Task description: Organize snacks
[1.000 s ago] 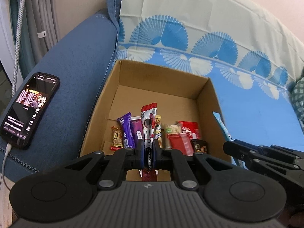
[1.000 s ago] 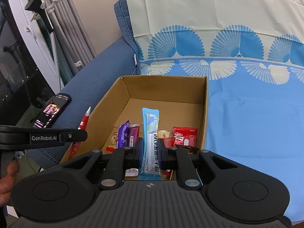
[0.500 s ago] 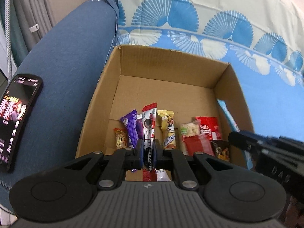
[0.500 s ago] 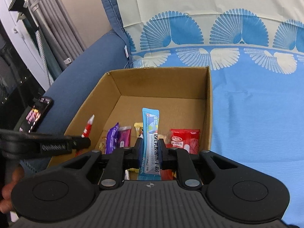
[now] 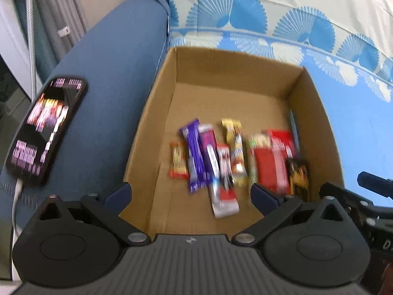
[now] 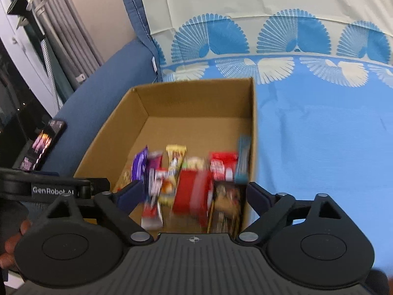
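Only "GenRobot.AI" legible on left gripper (image 6: 56, 190), both grippers opening, empty, snack wrappers (image 5: 235, 157) blurred.

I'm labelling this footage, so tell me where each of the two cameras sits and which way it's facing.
Left wrist: on the left gripper, aimed steeply down into the cardboard box; its jaws are opening with nothing gripped, the right gripper at the right edge.
Right wrist: on the right gripper, facing down into the box; jaws opening, a hand at left.
Shared: box, snacks, phone.
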Demonstrator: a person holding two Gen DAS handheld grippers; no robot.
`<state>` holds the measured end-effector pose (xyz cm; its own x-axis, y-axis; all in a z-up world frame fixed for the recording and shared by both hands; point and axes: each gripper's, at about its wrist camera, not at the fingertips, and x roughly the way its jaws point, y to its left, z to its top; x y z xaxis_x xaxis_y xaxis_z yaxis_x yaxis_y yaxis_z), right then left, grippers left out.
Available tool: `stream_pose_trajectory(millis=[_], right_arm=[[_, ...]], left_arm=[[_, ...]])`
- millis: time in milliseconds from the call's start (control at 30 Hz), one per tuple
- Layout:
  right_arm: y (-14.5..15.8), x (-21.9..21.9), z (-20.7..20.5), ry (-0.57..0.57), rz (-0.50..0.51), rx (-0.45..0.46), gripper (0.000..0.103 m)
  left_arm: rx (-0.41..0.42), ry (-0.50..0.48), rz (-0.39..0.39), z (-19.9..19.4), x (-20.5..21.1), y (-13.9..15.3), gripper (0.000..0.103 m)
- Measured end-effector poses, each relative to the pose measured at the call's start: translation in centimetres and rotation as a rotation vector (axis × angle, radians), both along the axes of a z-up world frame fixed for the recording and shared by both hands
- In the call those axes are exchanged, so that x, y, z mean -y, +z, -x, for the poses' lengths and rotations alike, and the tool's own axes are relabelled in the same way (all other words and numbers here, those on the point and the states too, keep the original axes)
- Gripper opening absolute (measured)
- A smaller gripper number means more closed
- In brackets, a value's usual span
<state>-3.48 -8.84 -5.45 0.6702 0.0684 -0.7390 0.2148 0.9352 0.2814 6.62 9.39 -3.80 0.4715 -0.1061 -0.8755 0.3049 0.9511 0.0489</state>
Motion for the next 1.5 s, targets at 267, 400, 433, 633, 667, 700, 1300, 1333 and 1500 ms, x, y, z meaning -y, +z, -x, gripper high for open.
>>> stream_pose_trajectory(millis=[267, 400, 433, 633, 667, 700, 1300, 1333, 1500], right_arm=[[3.0, -3.7, 7.5, 0.029, 0.126, 0.082, 0.099], [3.9, -5.3, 10.3, 0.044, 0.187, 0.126, 0.101], [4.0, -5.5, 10.8, 0.048, 0.194, 0.131, 0.101], [4.7, -6.5, 14.1, 0.062, 0.236, 0.161, 0.102], [4.8, -6.6, 14.5, 0.060, 0.241, 0.166, 0.102], [4.9, -6.6, 15.0, 0.058, 0.244, 0.172, 0.102], [6.1, -7.2, 18.9, 0.024, 0.270, 0.231, 0.102], [6.1, -7.2, 18.9, 0.023, 0.271, 0.231, 0.102], [6.2, -7.4, 19.3, 0.024, 0.279, 0.235, 0.102]], left_arm=[[0.034, 0.014, 0.008, 7.1, -1.9, 2.0, 0.103], [0.069, 0.019, 0.010, 10.0, -2.4, 3.0, 0.103], [0.077, 0.023, 0.014, 10.6, -2.5, 3.2, 0.103], [0.117, 0.038, 0.012, 13.9, -3.1, 3.7, 0.103], [0.126, 0.036, 0.009, 14.3, -3.1, 3.8, 0.103], [0.134, 0.034, 0.004, 14.8, -3.1, 3.9, 0.103], [0.182, 0.055, 0.003, 18.9, -3.5, 4.7, 0.103], [0.196, 0.056, 0.002, 19.0, -3.6, 4.8, 0.103], [0.224, 0.083, 0.011, 19.2, -4.1, 5.2, 0.103]])
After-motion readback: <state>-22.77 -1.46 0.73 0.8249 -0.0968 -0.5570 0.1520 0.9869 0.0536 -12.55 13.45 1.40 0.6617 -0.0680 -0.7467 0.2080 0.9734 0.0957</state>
